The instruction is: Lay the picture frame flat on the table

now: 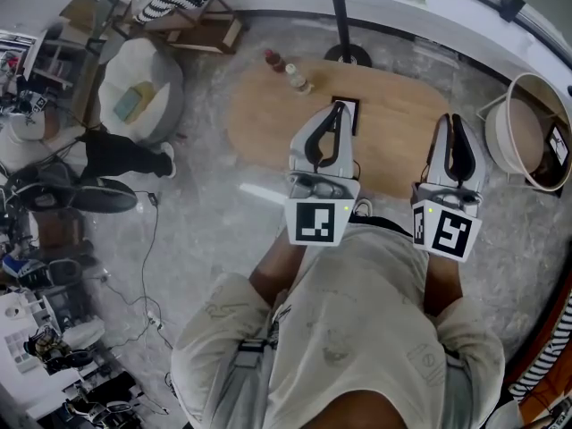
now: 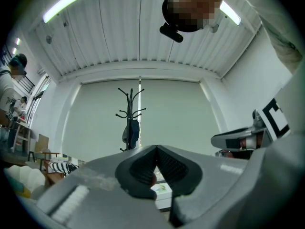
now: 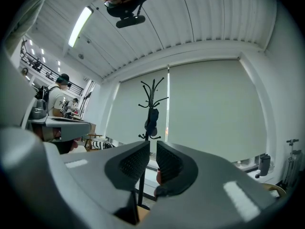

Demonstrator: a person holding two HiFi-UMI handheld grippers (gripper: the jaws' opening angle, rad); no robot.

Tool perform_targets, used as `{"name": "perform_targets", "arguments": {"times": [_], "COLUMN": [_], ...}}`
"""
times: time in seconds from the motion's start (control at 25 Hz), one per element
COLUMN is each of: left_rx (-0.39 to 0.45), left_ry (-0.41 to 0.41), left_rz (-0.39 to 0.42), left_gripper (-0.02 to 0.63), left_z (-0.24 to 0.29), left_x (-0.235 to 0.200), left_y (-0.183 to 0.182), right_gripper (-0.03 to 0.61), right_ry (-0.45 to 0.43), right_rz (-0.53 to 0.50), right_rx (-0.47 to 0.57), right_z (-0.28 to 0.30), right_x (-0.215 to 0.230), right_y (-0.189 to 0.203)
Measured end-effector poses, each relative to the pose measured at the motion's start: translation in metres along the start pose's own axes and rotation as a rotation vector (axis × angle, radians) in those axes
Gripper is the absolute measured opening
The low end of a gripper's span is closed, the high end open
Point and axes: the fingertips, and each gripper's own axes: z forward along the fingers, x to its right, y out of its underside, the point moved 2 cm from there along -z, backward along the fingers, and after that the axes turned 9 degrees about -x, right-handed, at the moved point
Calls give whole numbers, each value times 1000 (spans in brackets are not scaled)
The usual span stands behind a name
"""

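Note:
A small dark picture frame stands on the oval wooden table, partly hidden behind the tip of my left gripper. The left gripper is held just above the table's near edge, pointing at the frame, and in the left gripper view its pads meet at the tips with nothing between them. My right gripper hovers over the table's right end, away from the frame. In the right gripper view its jaws stand a narrow gap apart with nothing between them.
Two small bottles stand at the table's far side. A black coat rack rises behind the table and shows in both gripper views. A round wicker chair sits at the right, a white beanbag at the left.

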Motion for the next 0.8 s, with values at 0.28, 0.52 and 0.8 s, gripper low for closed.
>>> {"name": "perform_targets", "arguments": {"times": [0.28,0.52,0.8], "left_rx": [-9,-8,-8], "left_ry": [9,20,21], "left_rz": [-2,3,10], "left_gripper": [5,5,5], "left_z": [5,7,5], "left_x": [6,15,17], "left_y": [1,1,1], "right_gripper": [20,13,5], "right_ry": [2,6,-3], "right_rz": [7,-6,-18], "right_rx": [-9,-15,-48], "right_z": [0,-3,-4], "right_x": [5,10,7], "right_y": [4,8,14]}}
